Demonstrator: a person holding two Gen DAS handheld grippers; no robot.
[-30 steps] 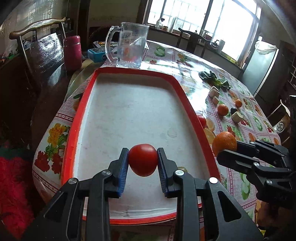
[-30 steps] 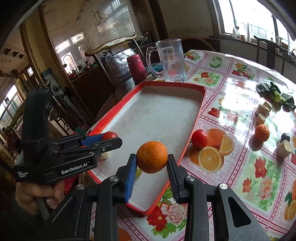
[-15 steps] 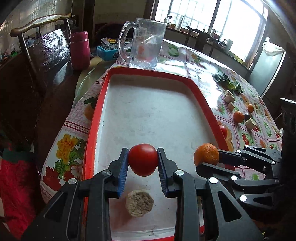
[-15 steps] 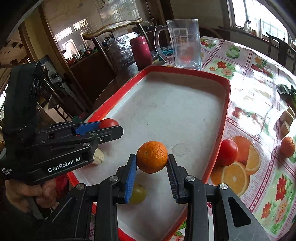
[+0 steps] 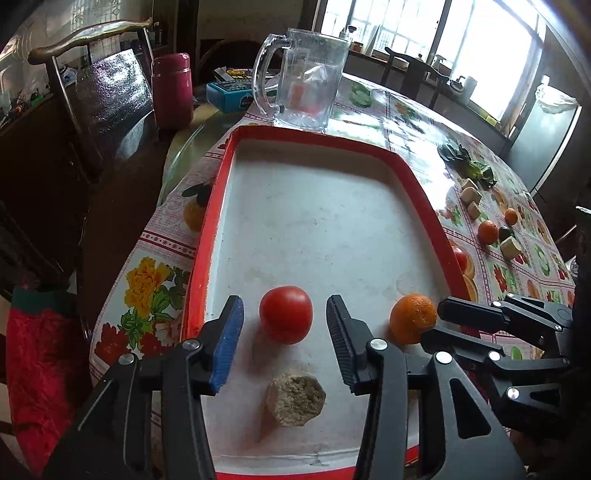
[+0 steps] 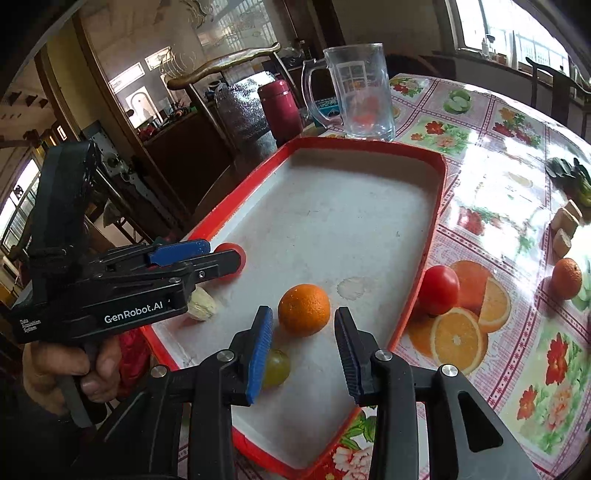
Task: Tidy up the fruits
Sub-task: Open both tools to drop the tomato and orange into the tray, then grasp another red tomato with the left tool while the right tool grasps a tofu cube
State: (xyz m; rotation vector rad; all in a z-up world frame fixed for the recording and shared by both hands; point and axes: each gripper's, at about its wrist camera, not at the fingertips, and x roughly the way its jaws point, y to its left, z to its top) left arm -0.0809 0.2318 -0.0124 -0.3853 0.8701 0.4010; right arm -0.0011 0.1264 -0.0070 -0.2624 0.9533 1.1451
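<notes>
Both claws freshly parted, fruits released

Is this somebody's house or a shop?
Most likely a home dining room: a table with a flowery fruit-print cloth, wooden chairs around it, and a glass mug beside a tray.

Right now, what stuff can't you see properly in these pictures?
- Green grape, right wrist view: partly behind the right gripper's blue pad.
- Second tomato, left wrist view: mostly hidden by the red tray's rim.
- Tomato, right wrist view: mostly behind the left gripper.
- Small pale blocks, left wrist view: too small to identify.
</notes>
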